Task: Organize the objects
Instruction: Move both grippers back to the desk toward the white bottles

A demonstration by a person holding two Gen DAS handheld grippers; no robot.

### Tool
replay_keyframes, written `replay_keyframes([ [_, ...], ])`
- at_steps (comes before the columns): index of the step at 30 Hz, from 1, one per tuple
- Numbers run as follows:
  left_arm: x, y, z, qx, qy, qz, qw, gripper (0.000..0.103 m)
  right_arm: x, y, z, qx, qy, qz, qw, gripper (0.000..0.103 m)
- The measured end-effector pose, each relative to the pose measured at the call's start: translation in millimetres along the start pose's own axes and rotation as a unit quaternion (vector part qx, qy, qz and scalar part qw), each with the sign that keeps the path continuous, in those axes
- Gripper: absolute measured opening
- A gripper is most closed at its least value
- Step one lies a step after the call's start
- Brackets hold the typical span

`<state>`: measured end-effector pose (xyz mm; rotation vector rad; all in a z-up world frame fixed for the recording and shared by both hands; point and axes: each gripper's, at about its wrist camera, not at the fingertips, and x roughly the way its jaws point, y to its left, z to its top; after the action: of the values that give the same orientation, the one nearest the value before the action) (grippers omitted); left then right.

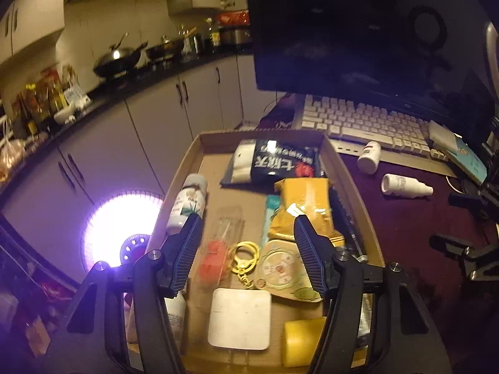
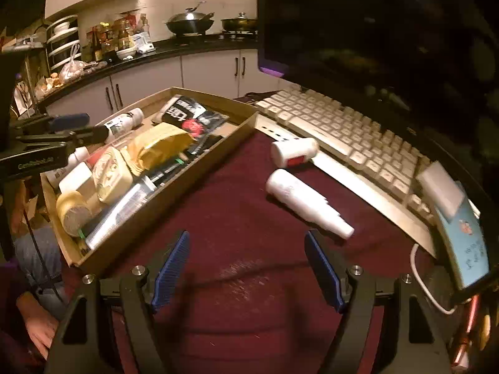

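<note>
A dim kitchen runs along the back, woks on a dark counter at the top of both views, and in front of it a desk under a dark red cloth (image 2: 237,205) carries a monitor (image 1: 358,31) and a pale keyboard (image 2: 349,137). The shallow cardboard tray (image 1: 184,168) fills the middle of the left wrist view and is already crowded: a dark snack packet (image 1: 280,162) at its far end, a mustard-yellow pouch (image 1: 305,205) below that, a bottle (image 1: 188,202) lying along the left wall, a yellow keyring (image 1: 244,257) and a white square pad (image 1: 240,318) toward the bottom. The left gripper (image 1: 246,221) hangs over this pile with its jaws apart and nothing between them, so it looks finished with whatever it brought there. Two things lie loose on the cloth right of the tray: a stubby white pill bottle (image 2: 294,152) against the keyboard's front edge and a white spray bottle (image 2: 305,202) on its side just below it. The right gripper (image 2: 248,243), low in its own view, has its jaws spread and empty, facing the spray bottle, probably lining up for the next pick.
</note>
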<state>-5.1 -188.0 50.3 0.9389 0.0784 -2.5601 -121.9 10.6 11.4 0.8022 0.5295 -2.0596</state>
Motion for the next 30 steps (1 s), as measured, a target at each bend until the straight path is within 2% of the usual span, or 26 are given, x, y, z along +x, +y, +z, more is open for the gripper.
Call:
replay_keyframes([
  [6,-8,-13,2,0.017,-0.014,0.004,0.9998,0.062,-25,-35,-1,0.012,-0.009,-0.042,0.999,0.076],
  [13,-4,-22,2,0.024,-0.004,-0.012,0.9996,0.062,-31,-83,5,0.076,-0.024,-0.075,0.994,0.076],
  [15,-3,-22,3,0.02,0.001,-0.02,0.9996,0.062,-28,-79,6,0.061,-0.026,-0.068,0.995,0.076],
  [21,1,-29,3,0.011,0.012,-0.046,0.9988,0.062,-2,-31,8,-0.065,-0.006,-0.027,0.997,0.076],
  [25,1,-35,4,0.012,0.016,-0.062,0.9979,0.062,31,-22,25,-0.096,0.018,-0.032,0.995,0.074],
  [26,1,-35,5,0.012,0.017,-0.065,0.9977,0.062,40,-23,30,-0.097,0.026,-0.034,0.994,0.071],
  [28,0,-37,9,0.01,0.018,-0.078,0.9967,0.062,63,-28,38,-0.093,0.047,-0.029,0.994,0.059],
  [30,-1,-40,16,0.007,0.019,-0.102,0.9945,0.062,79,-31,41,-0.085,0.063,-0.017,0.994,0.055],
])
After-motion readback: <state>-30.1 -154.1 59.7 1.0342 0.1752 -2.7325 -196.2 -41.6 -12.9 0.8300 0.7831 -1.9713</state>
